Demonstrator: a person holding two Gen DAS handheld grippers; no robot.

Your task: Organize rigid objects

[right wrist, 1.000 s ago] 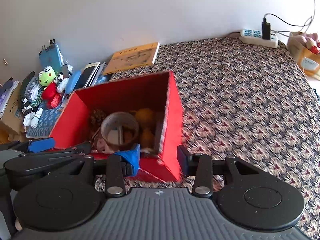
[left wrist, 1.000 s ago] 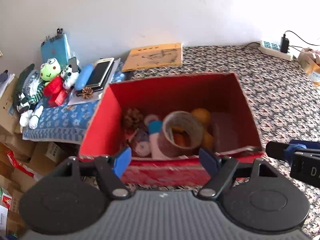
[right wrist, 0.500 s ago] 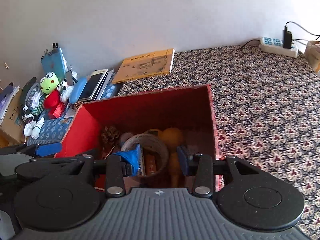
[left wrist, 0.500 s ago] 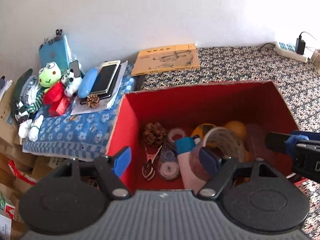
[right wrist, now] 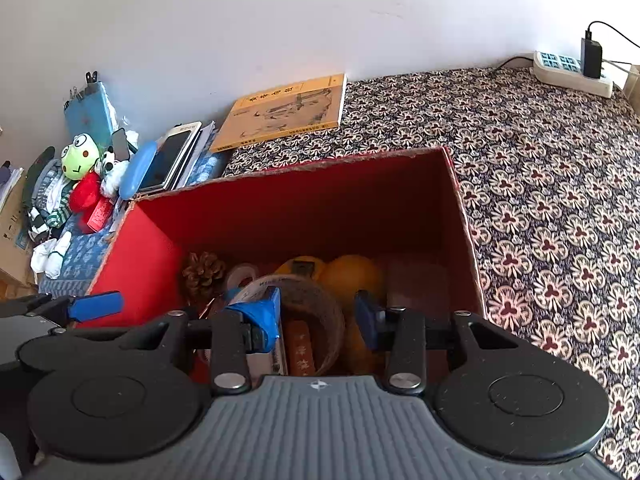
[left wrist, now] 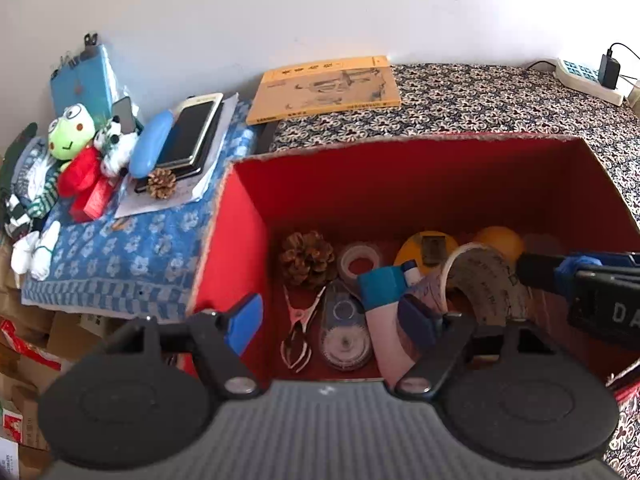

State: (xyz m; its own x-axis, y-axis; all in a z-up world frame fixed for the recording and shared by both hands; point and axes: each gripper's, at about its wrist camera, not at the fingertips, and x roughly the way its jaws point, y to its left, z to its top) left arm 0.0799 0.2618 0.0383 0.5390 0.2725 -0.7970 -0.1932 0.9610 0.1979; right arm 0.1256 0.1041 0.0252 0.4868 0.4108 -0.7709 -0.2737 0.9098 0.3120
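Note:
An open red box [left wrist: 400, 184] [right wrist: 288, 208] stands on the patterned cloth. Inside lie a pinecone [left wrist: 306, 258], a small clear tape roll [left wrist: 360, 260], a yellow tape measure [left wrist: 428, 246], an orange ball [right wrist: 352, 276], a wide brown tape roll [right wrist: 316, 300], a correction tape [left wrist: 344, 332], a clip [left wrist: 296, 332] and a blue-capped tube [left wrist: 384, 292]. My left gripper [left wrist: 330, 320] hangs open over the box's left half, holding nothing. My right gripper [right wrist: 318, 316] stands open above the brown roll, nothing between its fingers.
Left of the box, a blue floral cloth [left wrist: 120, 248] carries a frog plush [left wrist: 72, 132], phones [left wrist: 196, 132], a blue case [left wrist: 152, 148] and a second pinecone [left wrist: 161, 183]. A yellow book [right wrist: 284, 112] lies behind the box. A power strip [right wrist: 572, 72] sits far right.
Both grippers have come forward and down from the box's near edge to above its inside. The things in the box look larger. Neither gripper's jaws have changed.

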